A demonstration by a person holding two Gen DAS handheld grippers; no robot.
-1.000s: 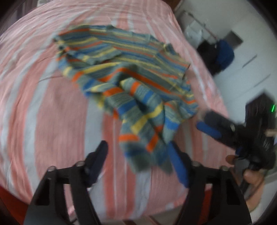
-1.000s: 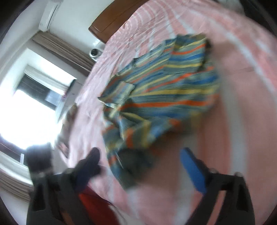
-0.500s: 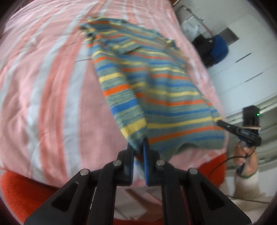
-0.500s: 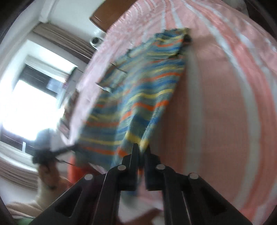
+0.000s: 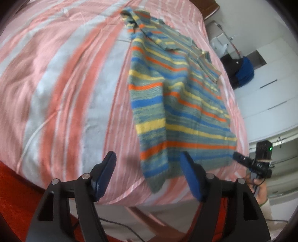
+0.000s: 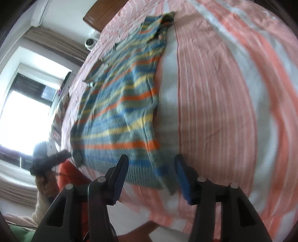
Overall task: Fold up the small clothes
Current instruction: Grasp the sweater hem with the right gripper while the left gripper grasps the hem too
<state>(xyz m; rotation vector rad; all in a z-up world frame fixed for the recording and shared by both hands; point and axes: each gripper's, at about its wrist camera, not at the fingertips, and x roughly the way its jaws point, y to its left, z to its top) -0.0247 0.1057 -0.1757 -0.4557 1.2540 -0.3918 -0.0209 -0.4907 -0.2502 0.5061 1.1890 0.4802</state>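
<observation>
A small knitted sweater (image 5: 178,104) with blue, yellow and orange stripes lies spread flat on the bed, its hem at the near edge. It also shows in the right wrist view (image 6: 121,111). My left gripper (image 5: 149,173) is open and empty, just in front of the hem's left corner. My right gripper (image 6: 151,176) is open and empty, with the hem's right corner between its blue pads. The right gripper (image 5: 251,163) also shows at the far right in the left wrist view.
The bed (image 5: 55,83) has a pink and white striped sheet with a wooden headboard (image 6: 104,13) at the far end. A red rug (image 5: 11,186) lies on the floor. A dark bag (image 5: 240,70) sits by white cupboards. A window (image 6: 24,115) is at the left.
Both grippers were shut on the hem corners half a second ago, holding the sweater stretched. Now both have opened and the sweater lies flat on the bed.
</observation>
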